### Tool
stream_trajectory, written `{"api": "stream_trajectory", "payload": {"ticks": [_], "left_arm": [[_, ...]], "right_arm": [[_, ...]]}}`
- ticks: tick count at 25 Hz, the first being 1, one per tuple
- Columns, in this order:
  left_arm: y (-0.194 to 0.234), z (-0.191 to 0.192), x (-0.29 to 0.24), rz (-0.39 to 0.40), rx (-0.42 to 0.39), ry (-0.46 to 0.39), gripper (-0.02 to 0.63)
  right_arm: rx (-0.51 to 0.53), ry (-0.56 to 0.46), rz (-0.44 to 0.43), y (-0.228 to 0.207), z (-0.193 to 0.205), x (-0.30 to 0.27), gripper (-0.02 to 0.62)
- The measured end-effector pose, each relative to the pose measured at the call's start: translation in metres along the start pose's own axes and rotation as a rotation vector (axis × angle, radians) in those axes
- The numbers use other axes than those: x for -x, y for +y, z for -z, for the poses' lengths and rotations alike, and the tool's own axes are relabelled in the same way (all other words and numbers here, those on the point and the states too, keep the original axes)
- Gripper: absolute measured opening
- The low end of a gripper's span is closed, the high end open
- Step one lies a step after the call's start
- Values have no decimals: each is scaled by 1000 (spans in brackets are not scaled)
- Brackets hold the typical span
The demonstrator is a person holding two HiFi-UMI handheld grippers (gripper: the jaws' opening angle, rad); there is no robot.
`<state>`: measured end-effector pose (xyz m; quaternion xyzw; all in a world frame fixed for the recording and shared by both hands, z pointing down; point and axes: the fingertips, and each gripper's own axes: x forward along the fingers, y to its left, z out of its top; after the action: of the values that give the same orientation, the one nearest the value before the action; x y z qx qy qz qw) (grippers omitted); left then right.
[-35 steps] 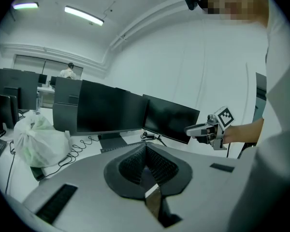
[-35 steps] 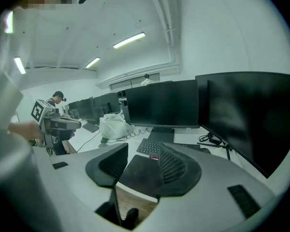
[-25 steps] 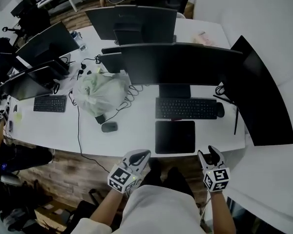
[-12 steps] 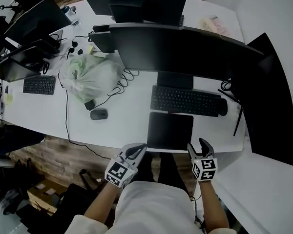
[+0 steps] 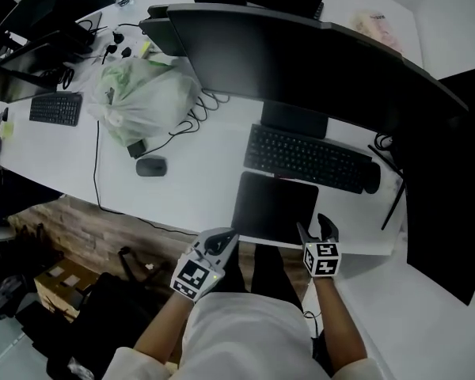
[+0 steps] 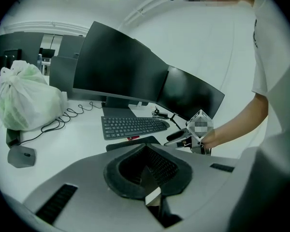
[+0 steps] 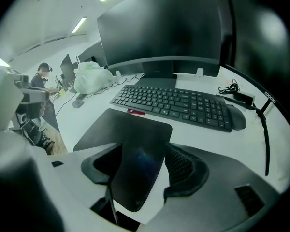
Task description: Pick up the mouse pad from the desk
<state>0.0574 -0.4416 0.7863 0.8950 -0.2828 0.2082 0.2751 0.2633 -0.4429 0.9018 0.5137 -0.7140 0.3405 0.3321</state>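
Now, black mouse pad [image 5: 273,207] flat on white desk [image 5: 190,192] just before the keyboard [image 5: 309,158], right gripper [image 5: 314,228] at its near right corner, jaws opening astride the pad's edge, not pinching, left gripper [image 5: 224,237] off the desk edge, jaws pressed together, empty.

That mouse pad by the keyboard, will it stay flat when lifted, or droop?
The mouse pad looks thin and lies flat on the desk, so it probably droops if lifted by one edge. So thin, it is likely light. Its dull surface probably is not slippery.
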Motion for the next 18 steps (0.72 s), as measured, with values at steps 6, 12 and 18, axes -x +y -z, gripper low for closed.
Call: {"api": "stream_trajectory", "payload": {"ticks": [6, 12, 18], "left_arm": [[10, 8, -9, -32, 27, 12, 15], [24, 18, -9, -67, 52, 26, 15], [25, 25, -4, -91, 77, 25, 15]], "right_arm": [[20, 70, 1, -8, 13, -33, 332], [21, 109, 34, -12, 20, -55, 377], [25, 112, 77, -8, 21, -56, 353]]}}
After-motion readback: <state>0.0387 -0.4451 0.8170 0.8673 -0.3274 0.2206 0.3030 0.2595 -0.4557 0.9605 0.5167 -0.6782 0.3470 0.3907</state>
